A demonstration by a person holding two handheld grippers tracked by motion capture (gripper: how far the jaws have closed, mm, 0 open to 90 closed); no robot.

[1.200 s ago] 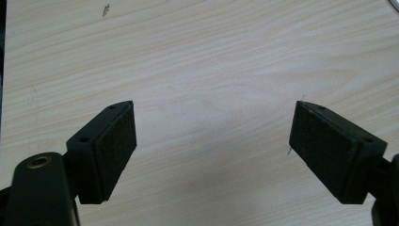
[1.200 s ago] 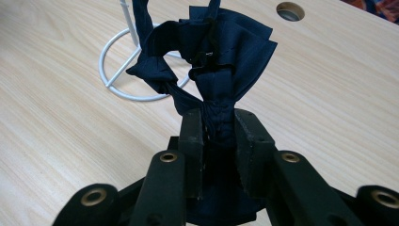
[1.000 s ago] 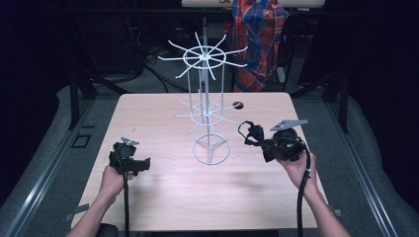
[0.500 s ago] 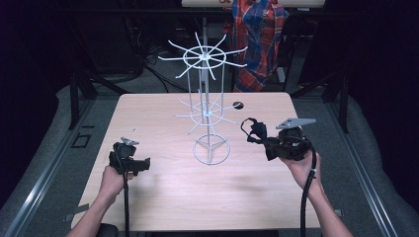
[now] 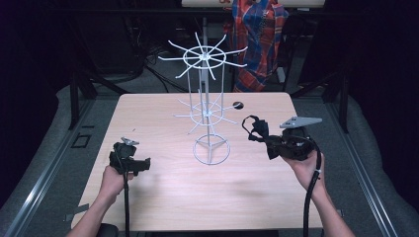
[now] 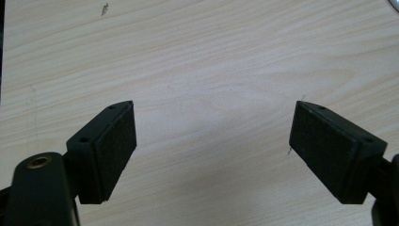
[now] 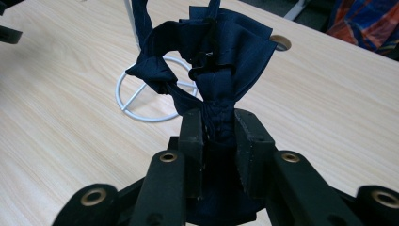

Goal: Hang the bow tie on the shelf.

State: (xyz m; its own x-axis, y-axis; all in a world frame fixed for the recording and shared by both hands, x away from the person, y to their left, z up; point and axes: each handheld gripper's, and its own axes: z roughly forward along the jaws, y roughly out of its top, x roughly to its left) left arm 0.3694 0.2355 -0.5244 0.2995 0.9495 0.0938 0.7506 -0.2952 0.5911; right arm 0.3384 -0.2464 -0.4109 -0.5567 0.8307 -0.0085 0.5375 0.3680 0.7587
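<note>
right gripper [image 5: 269, 143]: clenched on bow tie [image 7: 211, 52], drifted right | left gripper [image 6: 211, 141]: released, unmoved

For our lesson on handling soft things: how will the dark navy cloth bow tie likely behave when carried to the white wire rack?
The dark navy cloth bow tie, pinched in the right gripper, is probably floppy: its folds bunch and its strap loops loosely. Probably light too, judging by its thin fabric.

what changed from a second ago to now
The right gripper, its fingers shut on the dark bow tie, shifted a little to the right and slightly toward the person, away from the white wire rack. The bow tie stayed clamped throughout. The left gripper kept its place, fingers open over bare table. The rack did not move.
</note>
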